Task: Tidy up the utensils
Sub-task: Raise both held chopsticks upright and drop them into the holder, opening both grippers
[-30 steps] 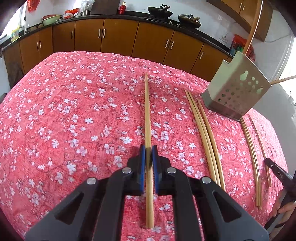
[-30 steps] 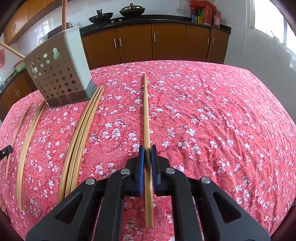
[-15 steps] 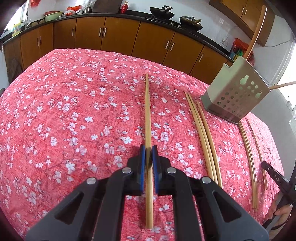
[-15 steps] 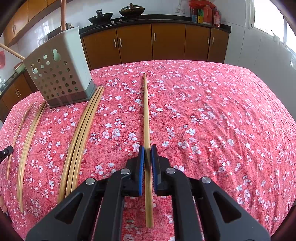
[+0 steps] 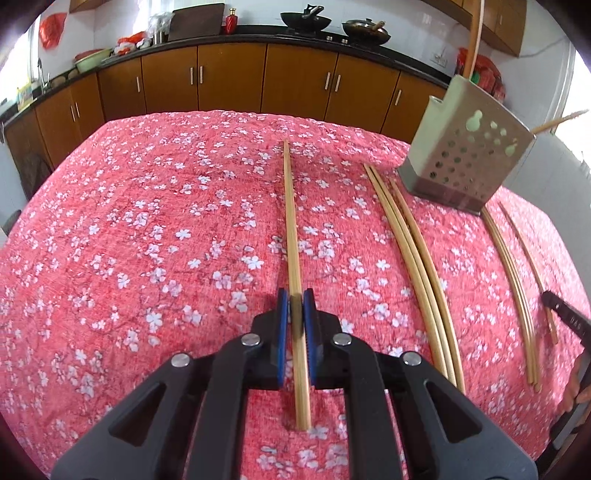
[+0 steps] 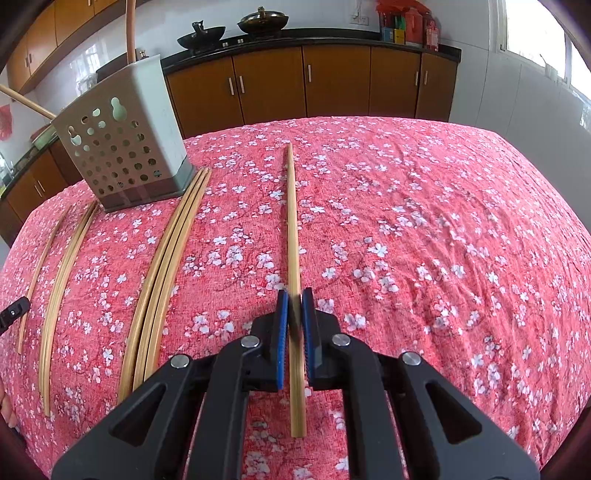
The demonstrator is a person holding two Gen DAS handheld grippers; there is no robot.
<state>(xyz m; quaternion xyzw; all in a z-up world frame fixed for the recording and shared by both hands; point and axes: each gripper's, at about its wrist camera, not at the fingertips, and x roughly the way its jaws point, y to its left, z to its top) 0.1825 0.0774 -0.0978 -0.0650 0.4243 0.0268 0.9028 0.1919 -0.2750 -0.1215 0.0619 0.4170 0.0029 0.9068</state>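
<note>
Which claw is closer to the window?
Right. The right claw has the window off its right side; the left claw sits farther left, beyond the utensil holder.

We see a table under a red cloth point(image 6: 424, 229) printed with white blossoms. On it stands a perforated grey utensil holder point(image 6: 123, 147); beside its base lies a bundle of chopsticks point(image 6: 166, 273), with a thinner set point(image 6: 61, 280) farther off.
</note>
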